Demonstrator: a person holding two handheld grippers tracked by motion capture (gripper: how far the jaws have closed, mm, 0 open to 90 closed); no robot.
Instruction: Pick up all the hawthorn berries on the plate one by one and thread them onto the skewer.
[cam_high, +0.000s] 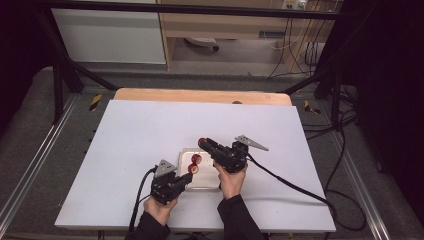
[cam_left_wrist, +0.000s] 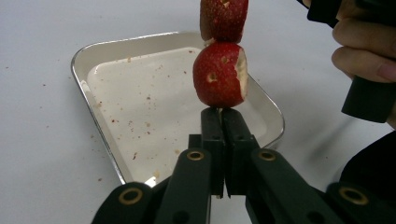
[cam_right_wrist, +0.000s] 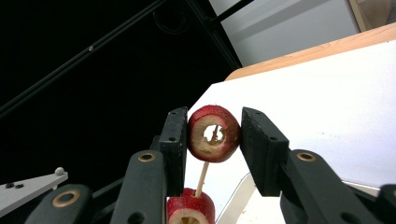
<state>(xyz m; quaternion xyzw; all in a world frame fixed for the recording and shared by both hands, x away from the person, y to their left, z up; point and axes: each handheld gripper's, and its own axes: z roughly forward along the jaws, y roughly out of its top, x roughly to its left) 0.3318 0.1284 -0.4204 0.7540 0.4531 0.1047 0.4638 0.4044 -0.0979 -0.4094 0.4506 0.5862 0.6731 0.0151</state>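
The left tool (cam_left_wrist: 223, 122), pressed together at lower centre, pinches a thin wooden skewer (cam_right_wrist: 202, 178) threaded with cored red fruit pieces (cam_left_wrist: 219, 74) over a shiny metal tray (cam_left_wrist: 93, 53). The right tool (cam_right_wrist: 214, 135), partly spread, clamps the top hollow ring (cam_right_wrist: 213, 133) at frame centre.

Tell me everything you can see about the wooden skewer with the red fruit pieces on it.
The wooden skewer is a thin pale stick threaded through red, cored fruit rings with pale flesh. The left gripper is shut on its lower end and holds it above the metal tray. The right gripper brackets the top ring: one finger touches it, and whether the other does is unclear. The skewer's tip shows through that ring's hole.
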